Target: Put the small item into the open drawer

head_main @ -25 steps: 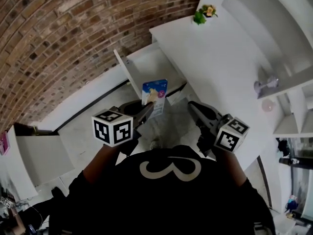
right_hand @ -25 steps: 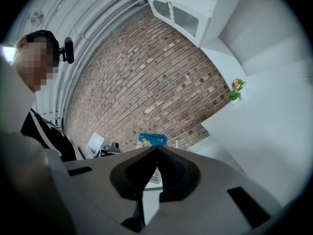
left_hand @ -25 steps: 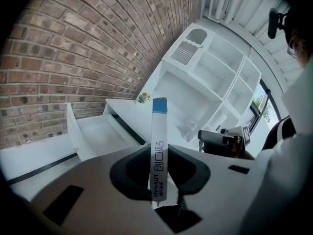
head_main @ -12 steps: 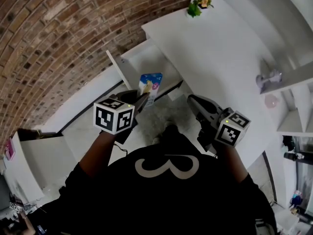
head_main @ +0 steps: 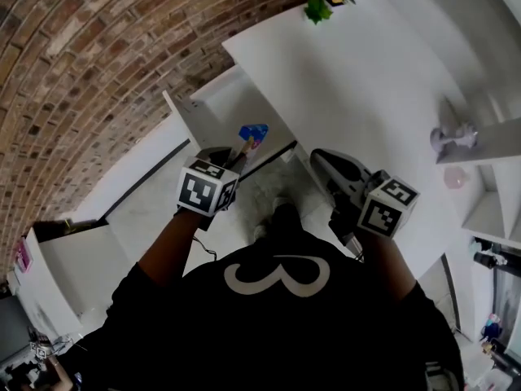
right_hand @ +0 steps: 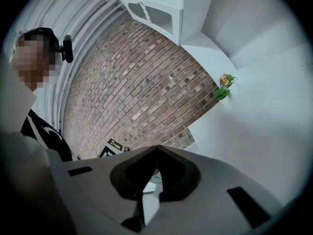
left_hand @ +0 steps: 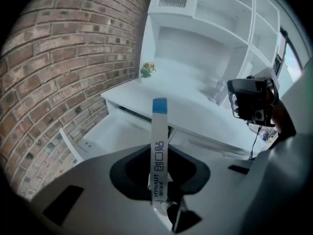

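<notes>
Sticking up btwn jaws of left hand-held gripper point(head_main: 238, 155): small item point(left_hand: 159, 148).

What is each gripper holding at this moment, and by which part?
The left gripper clamps the flat blue-topped packet by its lower end, with the blue top sticking out ahead. The right gripper is shut and holds nothing.

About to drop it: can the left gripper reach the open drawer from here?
Probably yes. The left gripper, shut on the thin box, points down at the open drawer just ahead, and nothing shows between them.
</notes>
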Available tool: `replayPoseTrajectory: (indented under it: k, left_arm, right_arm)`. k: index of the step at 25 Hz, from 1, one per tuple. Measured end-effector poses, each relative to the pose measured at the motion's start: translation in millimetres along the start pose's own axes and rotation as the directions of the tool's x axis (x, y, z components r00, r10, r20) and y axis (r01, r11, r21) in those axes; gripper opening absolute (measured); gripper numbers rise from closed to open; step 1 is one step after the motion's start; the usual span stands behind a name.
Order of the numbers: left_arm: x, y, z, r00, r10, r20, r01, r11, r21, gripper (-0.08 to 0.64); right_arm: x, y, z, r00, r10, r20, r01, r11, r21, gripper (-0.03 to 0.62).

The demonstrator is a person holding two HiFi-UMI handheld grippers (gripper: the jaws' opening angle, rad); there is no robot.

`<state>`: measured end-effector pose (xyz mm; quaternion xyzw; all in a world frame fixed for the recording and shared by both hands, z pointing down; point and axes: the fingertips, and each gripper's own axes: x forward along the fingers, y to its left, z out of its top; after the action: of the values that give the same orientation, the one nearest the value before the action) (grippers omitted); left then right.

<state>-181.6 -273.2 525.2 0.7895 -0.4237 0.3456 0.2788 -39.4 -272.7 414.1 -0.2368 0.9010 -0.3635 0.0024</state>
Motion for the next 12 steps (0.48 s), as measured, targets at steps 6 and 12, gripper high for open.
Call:
replayPoseTrajectory:
  k: [6, 12]
  left_arm:
    - [39.4, 5.9, -0.5, 0.992, 0.063, -0.112, -0.052, 0.993, 0.102, 0.077]
    - [80.1, 20.8, -9.5, 0.972, 0.125, -0.197, -0.079, 0.971, 0.226, 0.077]
  right_arm:
    - [-0.7, -23.7, 9.1, 1.0, 0.003, -0.017, -0.003, 1.0, 0.018, 0.008]
    - [-7.9, -43.7, 19.3, 1.0, 0.001, 0.006, -0.001, 1.0, 0.016, 0.009]
